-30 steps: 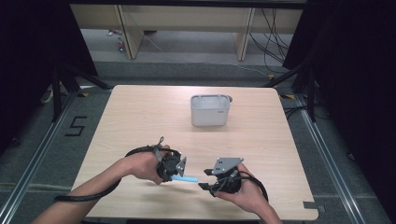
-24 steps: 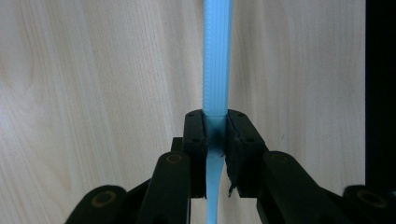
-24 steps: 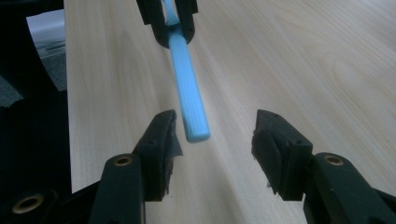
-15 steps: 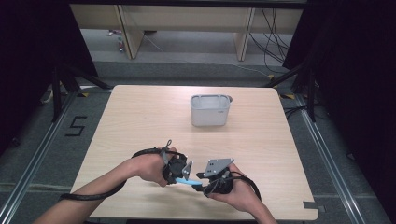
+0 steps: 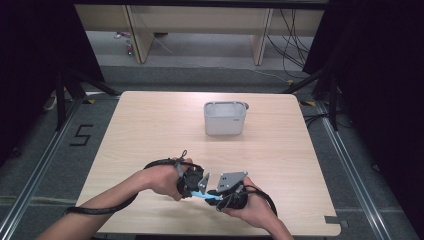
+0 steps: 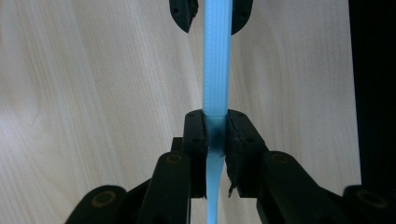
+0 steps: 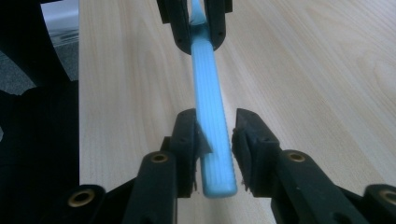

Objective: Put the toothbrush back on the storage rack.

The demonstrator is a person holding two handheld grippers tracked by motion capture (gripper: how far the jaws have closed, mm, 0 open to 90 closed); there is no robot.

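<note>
handover stage, mid | left tool (image 6: pixel 215 135) clamped on narrow neck of slim ribbed light-blue plastic handle (image 7: pixel 212 121), held above pale wood counter (image 5: pixel 150 130) at 6 o'clock edge | right tool (image 7: pixel 215 140) just closing around butt end, small gap on one side, grip unfinished | left: release, onward placement | white tub (image 5: pixel 225 119) at 12 o'clock, well apart

Right gripper (image 7: pixel 215 135) closing around blue ribbed handle (image 7: pixel 211 107), wooden table (image 7: pixel 299 70)

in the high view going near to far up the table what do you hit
right gripper with its grey three-cornered plate and left gripper, sharing a light blue ribbed plastic strip → bare light wood table → grey-white rectangular plastic bin → far table edge
</note>
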